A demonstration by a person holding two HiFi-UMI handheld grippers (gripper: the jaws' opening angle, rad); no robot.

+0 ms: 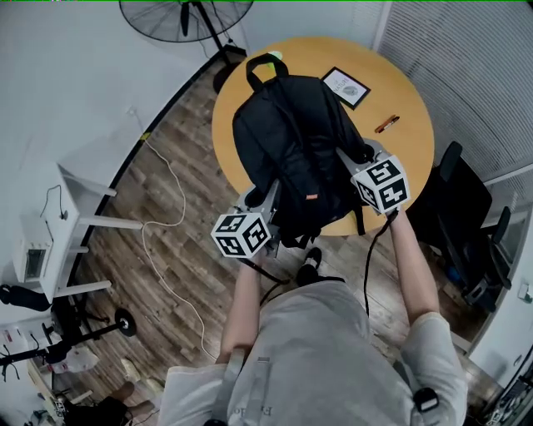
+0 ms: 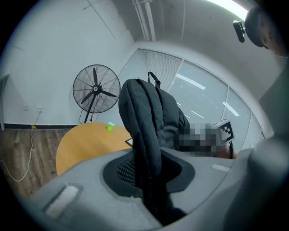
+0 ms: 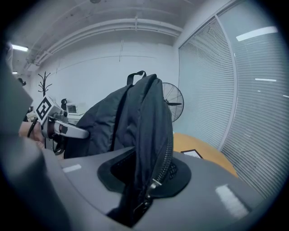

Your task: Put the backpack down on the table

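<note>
A black backpack (image 1: 296, 150) is held between my two grippers over the near half of the round wooden table (image 1: 408, 158), its top handle pointing to the far side. Its lower end reaches past the table's near edge. I cannot tell whether it touches the tabletop. My left gripper (image 1: 268, 195) is shut on a fold of fabric on the backpack's (image 2: 144, 122) left side, clamped at the left gripper (image 2: 149, 178). My right gripper (image 1: 346, 158) grips the right side. There the backpack's (image 3: 135, 122) zipper seam is pinched in the right gripper (image 3: 146, 182).
On the table lie a framed card (image 1: 346, 86), an orange pen (image 1: 386, 124) and a small green thing (image 1: 275, 56). A floor fan (image 1: 185, 17) stands beyond the table. A black office chair (image 1: 454, 208) is at the right, a white side table (image 1: 75, 216) at the left. A cable (image 1: 162, 225) runs over the wooden floor.
</note>
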